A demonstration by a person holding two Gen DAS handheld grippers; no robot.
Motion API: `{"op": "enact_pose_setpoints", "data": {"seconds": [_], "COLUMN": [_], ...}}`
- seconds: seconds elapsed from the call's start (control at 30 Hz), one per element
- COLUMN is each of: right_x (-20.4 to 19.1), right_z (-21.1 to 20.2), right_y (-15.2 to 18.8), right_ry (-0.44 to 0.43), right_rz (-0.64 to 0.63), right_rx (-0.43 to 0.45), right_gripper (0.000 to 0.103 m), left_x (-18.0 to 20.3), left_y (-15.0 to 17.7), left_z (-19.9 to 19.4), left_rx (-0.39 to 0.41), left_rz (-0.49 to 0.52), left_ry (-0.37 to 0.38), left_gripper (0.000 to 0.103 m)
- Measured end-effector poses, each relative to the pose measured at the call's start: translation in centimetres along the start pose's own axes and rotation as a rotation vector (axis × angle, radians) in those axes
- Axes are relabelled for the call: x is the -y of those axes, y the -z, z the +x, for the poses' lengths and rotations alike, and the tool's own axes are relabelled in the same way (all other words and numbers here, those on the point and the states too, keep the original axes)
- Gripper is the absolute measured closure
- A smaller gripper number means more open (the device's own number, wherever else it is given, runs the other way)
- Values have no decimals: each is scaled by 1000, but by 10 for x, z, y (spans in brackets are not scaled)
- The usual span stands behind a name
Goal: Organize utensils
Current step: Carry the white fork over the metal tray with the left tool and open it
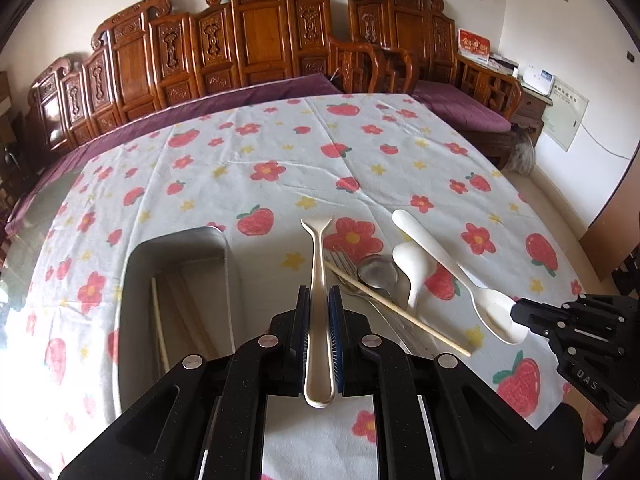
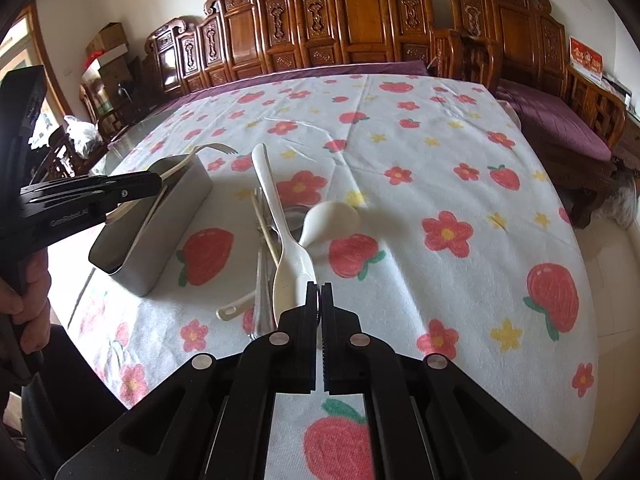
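My left gripper is shut on a white plastic fork, which points away from me, above the table beside the grey utensil box. In the right wrist view the fork's tines stick out past that box. Chopsticks lie inside the box. My right gripper is shut on the rim of the large white spoon's bowl. The spoon's handle rests on a pile with a small white spoon, a metal spoon, a metal fork and a loose chopstick.
A tablecloth printed with flowers and strawberries covers the table. Carved wooden benches with purple cushions stand along its far side. A person's hand grips the left tool's handle at the near left.
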State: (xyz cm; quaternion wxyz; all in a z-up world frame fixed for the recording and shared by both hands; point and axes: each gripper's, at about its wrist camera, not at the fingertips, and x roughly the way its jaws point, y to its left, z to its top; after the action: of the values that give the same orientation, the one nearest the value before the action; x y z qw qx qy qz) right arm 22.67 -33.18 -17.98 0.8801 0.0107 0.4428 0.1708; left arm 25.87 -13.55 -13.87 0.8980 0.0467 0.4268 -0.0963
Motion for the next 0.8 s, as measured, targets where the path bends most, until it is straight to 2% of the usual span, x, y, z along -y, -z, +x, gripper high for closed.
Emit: {"op": "enact_pose_setpoints", "data": {"seconds": [0.37, 0.8], "right_x": [-35, -62], "right_z": [-13, -15], "right_y": [-3, 0], "right_ry": [-54, -80], "right_rz": [-51, -101], "right_rx": [27, 27], "right_gripper": [100, 100], "left_x": [-31, -83], "left_y": [12, 27], "left_z": [-38, -33], "left_rx": [43, 15], "left_rz": [-24, -86], "left_ry": [-13, -67], "left_gripper": [95, 95]}}
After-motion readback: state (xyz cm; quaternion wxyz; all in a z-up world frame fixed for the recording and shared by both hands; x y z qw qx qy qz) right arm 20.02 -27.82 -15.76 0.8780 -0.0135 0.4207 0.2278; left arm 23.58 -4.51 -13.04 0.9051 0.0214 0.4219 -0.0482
